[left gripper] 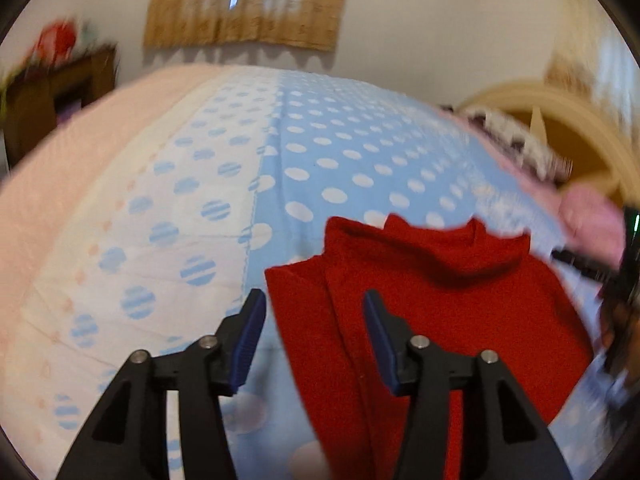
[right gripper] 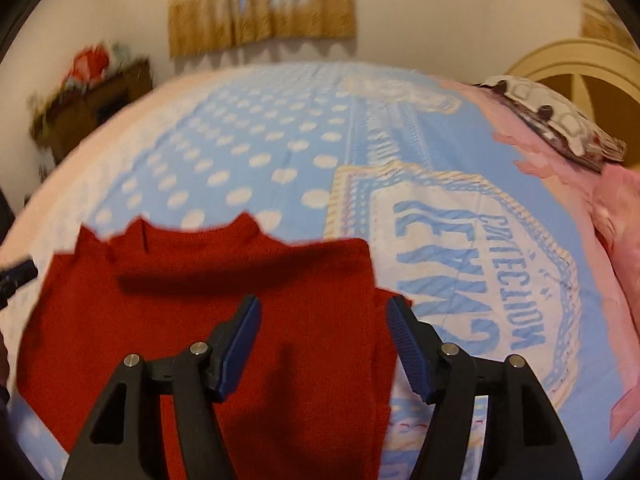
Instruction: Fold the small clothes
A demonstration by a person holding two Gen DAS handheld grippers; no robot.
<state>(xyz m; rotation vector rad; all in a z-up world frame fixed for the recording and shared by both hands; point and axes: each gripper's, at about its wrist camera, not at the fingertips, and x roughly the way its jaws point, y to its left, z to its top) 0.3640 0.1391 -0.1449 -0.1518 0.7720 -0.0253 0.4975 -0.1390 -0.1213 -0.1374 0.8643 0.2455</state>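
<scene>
A red knit sweater [left gripper: 440,300] lies flat on the blue polka-dot bed sheet [left gripper: 340,152], its neck toward the far side and its sides folded in. My left gripper [left gripper: 314,300] hovers over the sweater's left folded edge with its jaws open and nothing between the blue pads. Over the sweater's [right gripper: 180,312] right folded edge, my right gripper [right gripper: 323,304] is open too, and its pads touch no cloth. The right gripper's black body [left gripper: 580,268] shows at the right edge of the left wrist view.
A pink blanket [right gripper: 612,220] and a patterned pillow [right gripper: 552,120] lie by the arched headboard [right gripper: 580,68] on the right. A wooden cabinet [right gripper: 92,108] with clutter stands at the back left, under a curtained window [right gripper: 260,8]. The sheet [right gripper: 260,140] stretches far beyond the sweater.
</scene>
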